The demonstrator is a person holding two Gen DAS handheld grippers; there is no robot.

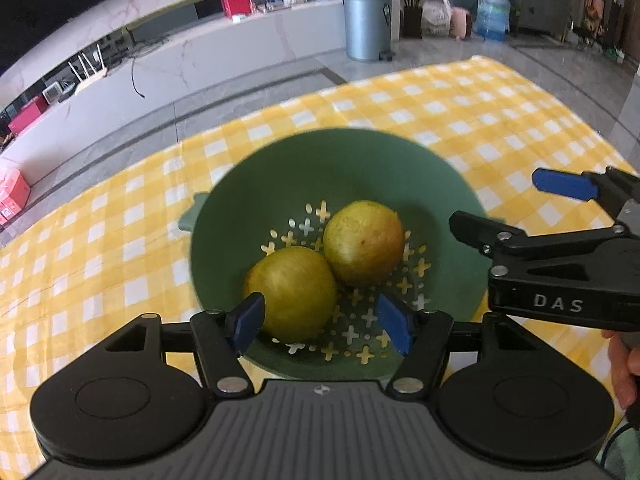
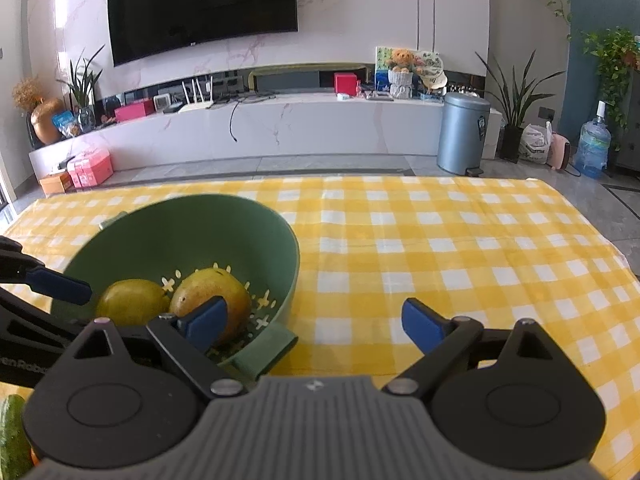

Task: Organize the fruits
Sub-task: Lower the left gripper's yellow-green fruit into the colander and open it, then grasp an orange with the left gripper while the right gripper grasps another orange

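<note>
A green colander bowl [image 1: 320,168] sits on the yellow checked tablecloth [image 1: 460,108]. Two yellow-green round fruits lie in it, touching: one near [image 1: 292,292], one farther right [image 1: 364,242]. My left gripper [image 1: 322,320] is open and empty, just above the bowl's near rim, with the near fruit beside its left finger. My right gripper [image 2: 316,320] is open and empty, beside the bowl's right rim; it also shows in the left wrist view [image 1: 516,204]. The right wrist view shows the bowl [image 2: 224,216] and both fruits [image 2: 132,300] [image 2: 212,292].
A green cucumber-like item [image 2: 12,436] lies at the bottom left of the right wrist view. The tablecloth [image 2: 440,248] stretches to the right of the bowl. Beyond the table are a TV console [image 2: 280,120] and a grey bin [image 2: 462,136].
</note>
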